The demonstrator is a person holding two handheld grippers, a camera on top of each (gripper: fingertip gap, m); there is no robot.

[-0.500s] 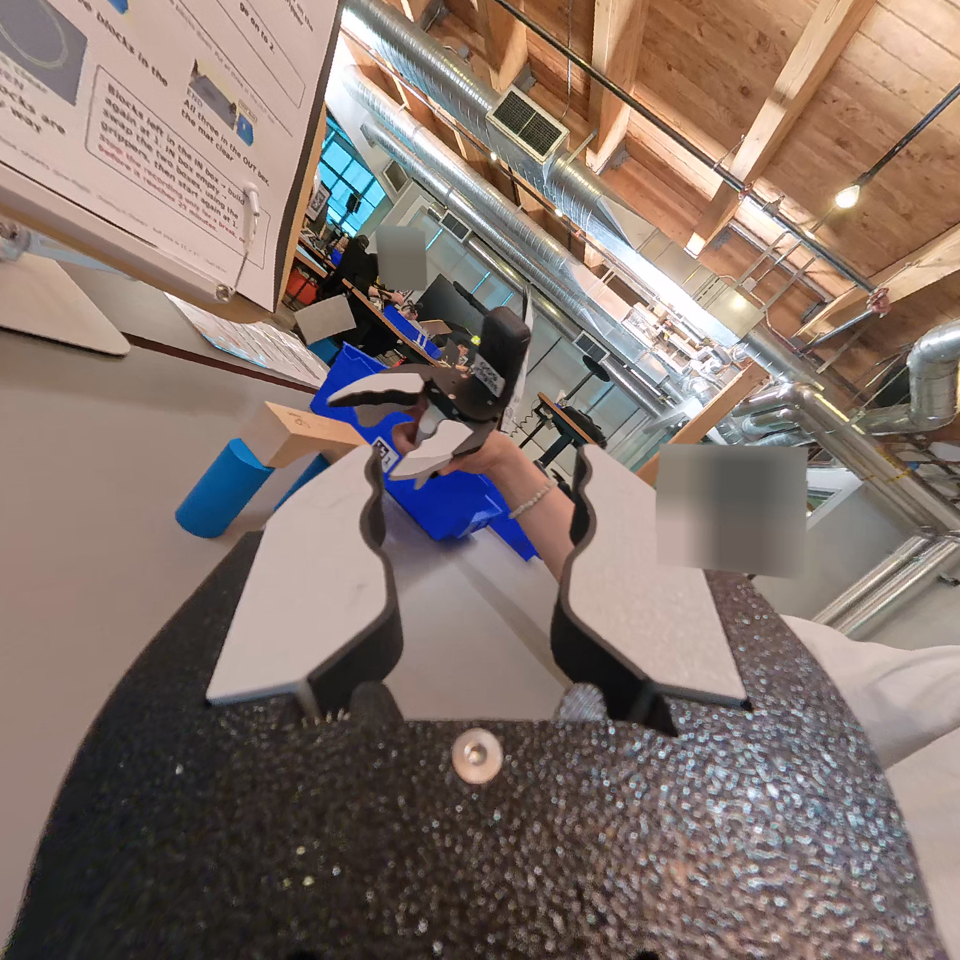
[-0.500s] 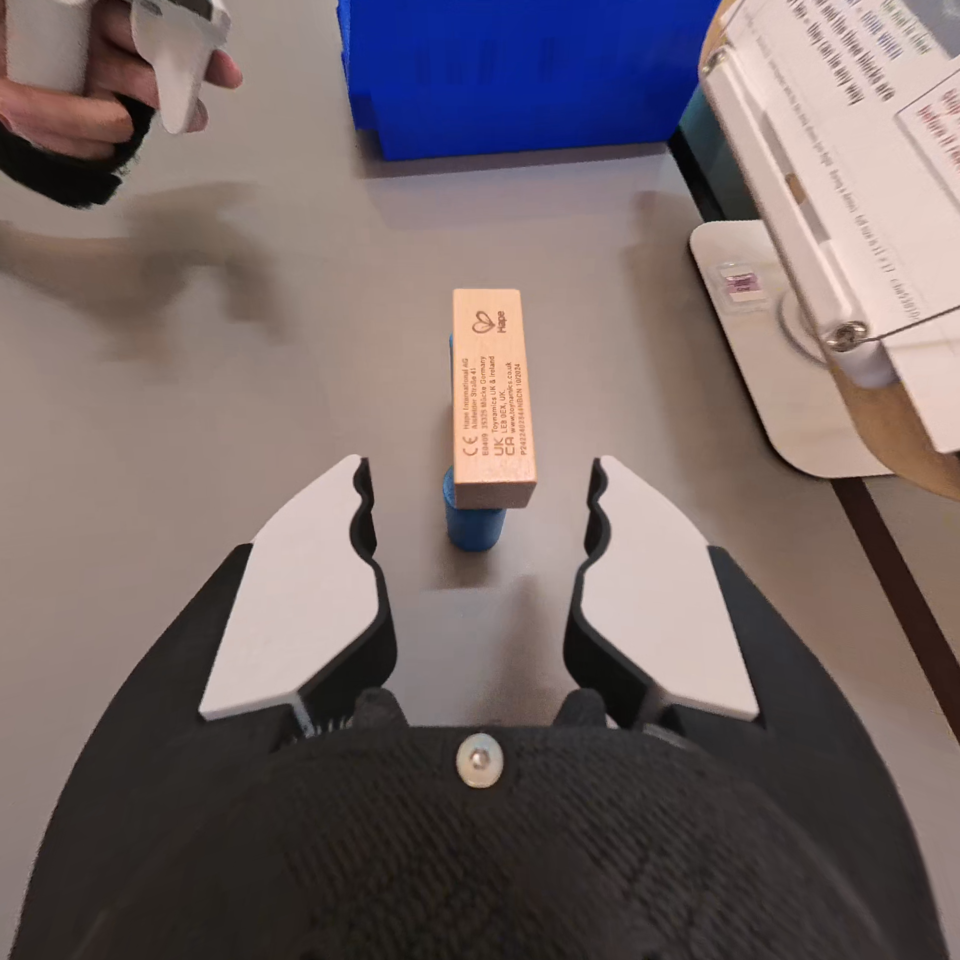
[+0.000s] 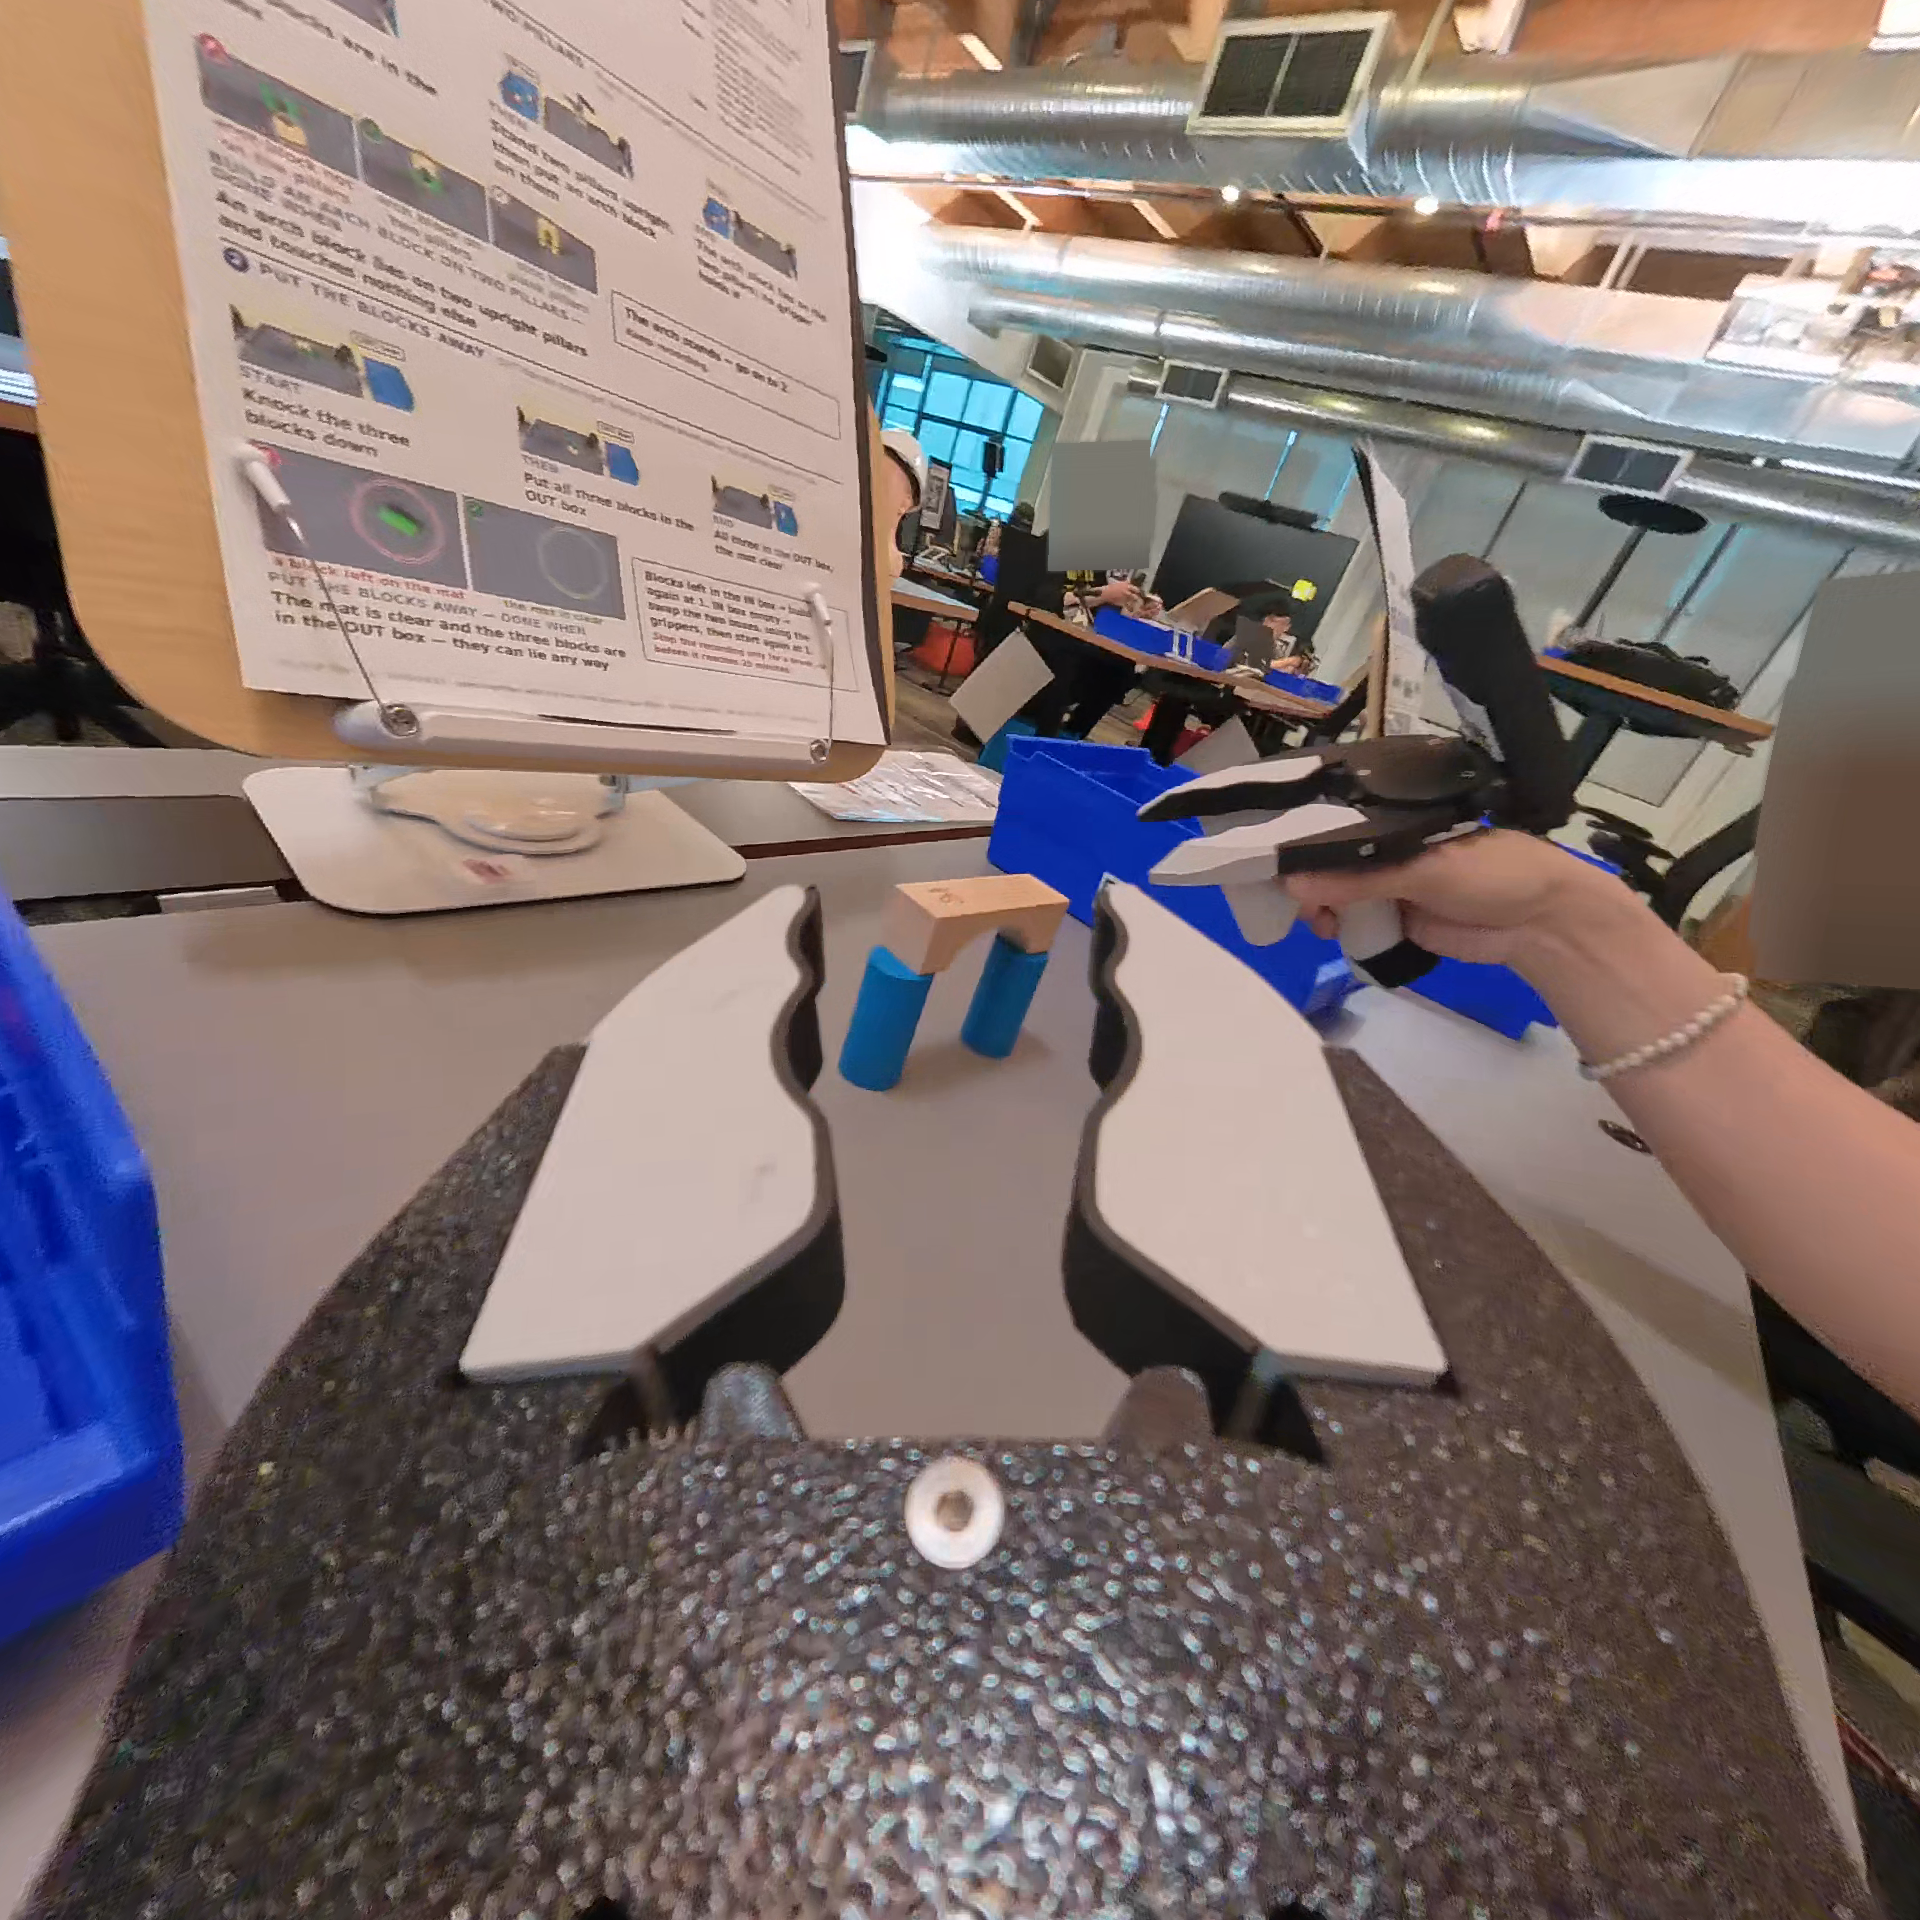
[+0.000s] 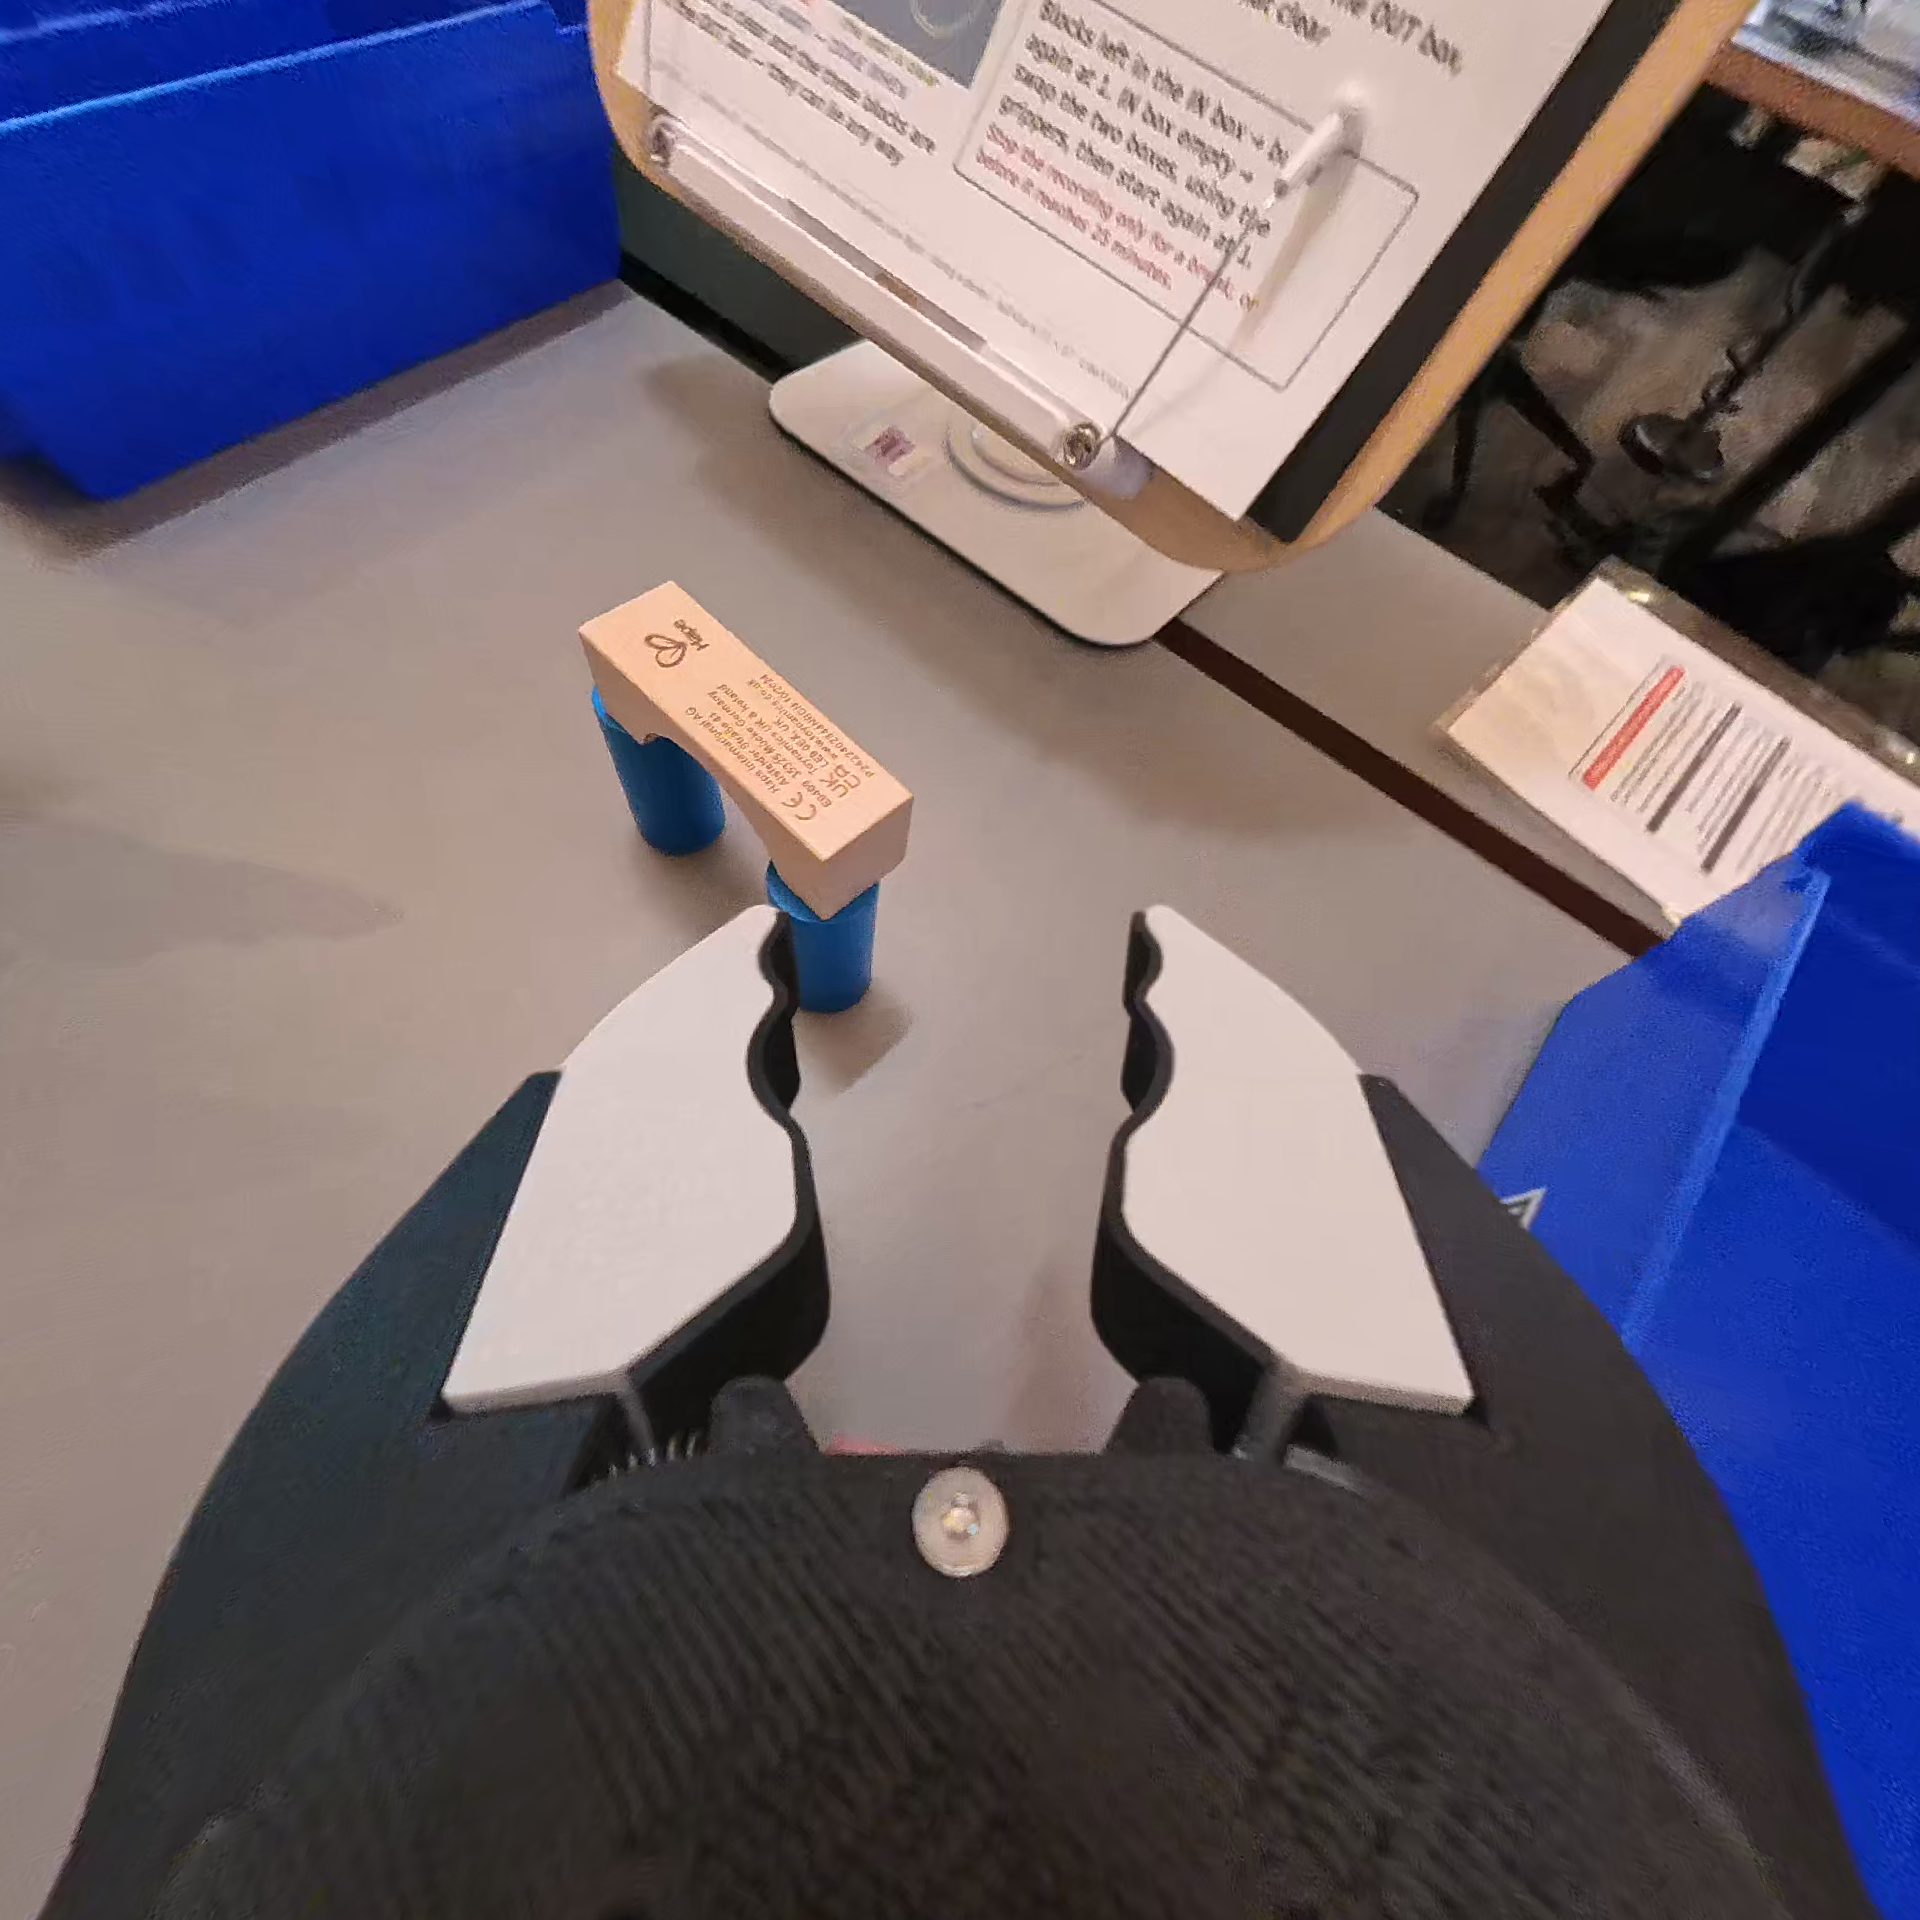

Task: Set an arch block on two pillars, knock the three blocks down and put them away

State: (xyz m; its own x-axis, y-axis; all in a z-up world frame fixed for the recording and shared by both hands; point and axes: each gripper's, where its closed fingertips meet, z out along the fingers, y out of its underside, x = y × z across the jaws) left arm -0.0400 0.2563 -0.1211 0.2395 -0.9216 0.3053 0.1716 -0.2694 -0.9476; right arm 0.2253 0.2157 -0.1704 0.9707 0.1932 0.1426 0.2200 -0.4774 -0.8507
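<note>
Blur softens the printed sheet (image 3: 520,343) on its stand at the far left. The left hand-held gripper (image 3: 951,914) gapes wide and empty, near the wooden arch block (image 3: 982,914) resting on two blue cylinders (image 3: 888,1013) mid-table (image 3: 364,1039). Only this view shows the right hand-held gripper (image 3: 1164,842), parted, empty. The right wrist view alone shows a leaflet (image 4: 1662,769) far right.

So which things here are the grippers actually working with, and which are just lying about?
In play:
- wooden arch block resting on two blue cylinders
- left gripper, open, empty
- right gripper, open, empty

Lying about:
- blue bins
- instruction stand
- printed sheet
</note>
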